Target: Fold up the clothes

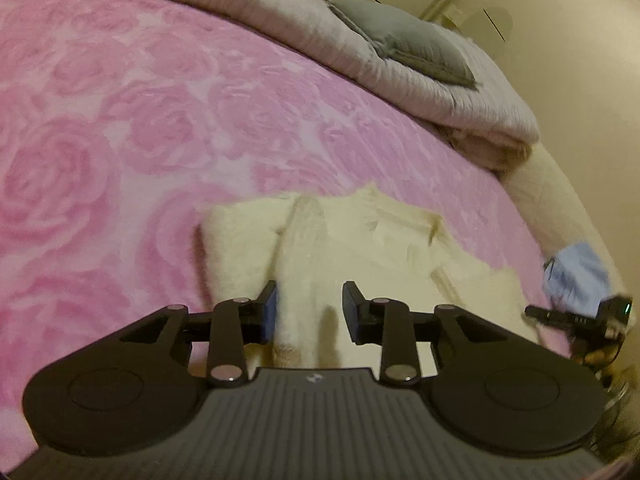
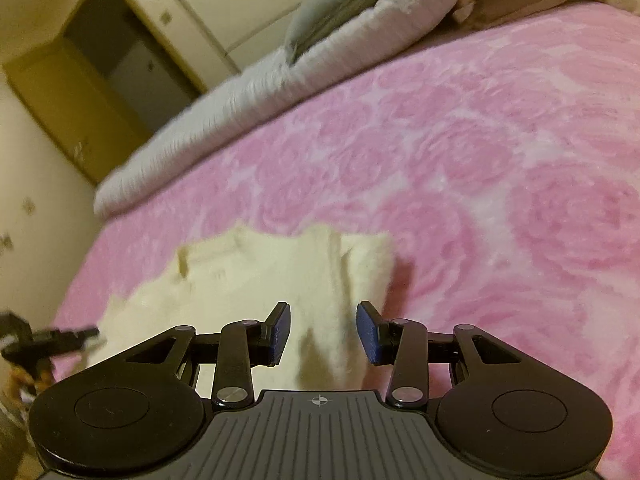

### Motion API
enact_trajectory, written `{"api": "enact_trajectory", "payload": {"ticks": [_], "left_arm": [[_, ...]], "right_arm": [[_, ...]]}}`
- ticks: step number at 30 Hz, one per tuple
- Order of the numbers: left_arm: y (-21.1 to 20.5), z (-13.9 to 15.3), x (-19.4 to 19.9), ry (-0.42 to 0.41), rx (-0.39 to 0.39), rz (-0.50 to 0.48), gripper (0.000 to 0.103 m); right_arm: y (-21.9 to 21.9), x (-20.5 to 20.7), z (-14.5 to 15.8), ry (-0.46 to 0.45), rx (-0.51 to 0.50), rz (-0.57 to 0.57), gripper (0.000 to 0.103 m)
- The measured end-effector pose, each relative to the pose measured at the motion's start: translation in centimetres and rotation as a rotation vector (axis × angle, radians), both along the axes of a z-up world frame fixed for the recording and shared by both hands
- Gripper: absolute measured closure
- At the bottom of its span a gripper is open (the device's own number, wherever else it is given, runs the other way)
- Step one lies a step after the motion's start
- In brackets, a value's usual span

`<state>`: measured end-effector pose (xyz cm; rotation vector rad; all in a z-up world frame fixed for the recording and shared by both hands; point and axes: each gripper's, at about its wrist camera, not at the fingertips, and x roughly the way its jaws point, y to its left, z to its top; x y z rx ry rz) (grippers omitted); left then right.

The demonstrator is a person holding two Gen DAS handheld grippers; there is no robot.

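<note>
Dim warm indoor light, soft motion blur throughout, strong fisheye bending, dark vignetted corners

L tool (image 1: 309,312) tilts down, jaws apart w/ pads clear, nothing pinched. R tool (image 2: 323,332) same pose, jaws a bit wider, also gripping nothing.

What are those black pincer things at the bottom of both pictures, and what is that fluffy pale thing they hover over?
They are hand-held grippers, one in each of a person's hands, each carrying a wide-angle camera that looks along its fingers. One picture comes from the left gripper, the other from the right gripper. Both sets of jaws stand apart, gripping nothing, above a fluffy cream garment lying on a pink rose-patterned blanket. Farther off lies a folded pale quilt with a grey cushion on top.
</note>
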<state>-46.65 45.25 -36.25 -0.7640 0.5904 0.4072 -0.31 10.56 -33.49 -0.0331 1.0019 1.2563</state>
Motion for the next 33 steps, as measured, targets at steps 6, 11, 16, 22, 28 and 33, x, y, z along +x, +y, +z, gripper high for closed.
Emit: {"api": "enact_trajectory", "payload": {"ticks": [6,11,16,22,28,33], "left_arm": [[-1.2,0.4,-0.1,-0.003,0.105,-0.031,0.095],[-1.1,-0.4,0.1,0.003,0.094,-0.020,0.094],[-1.2,1.2,-0.6,-0.060,0.148,0.017,0.096],[0.3,4.1,0.2,-0.109,0.286,0.068,0.095],[4.6,0.0,3.7,-0.033,0.200,0.067,0.095],[5.7,-3.2,3.8,0.020,0.116,0.111,0.086]], "right_arm": [[0.4,-1.5,0.1,-0.111,-0.059,0.065,0.088],[1.0,-1.3,-0.6,-0.097,-0.089,0.058,0.081],[0.9,-3.2,1.4,-0.263,-0.040,0.066,0.094],[2.7,-2.5,4.5,-0.392,0.087,0.019,0.094],[8.1,0.1,0.7,-0.348,-0.010,-0.010,0.094],[9.1,1.6,-3.2,-0.231,-0.101,-0.034,0.089]]}}
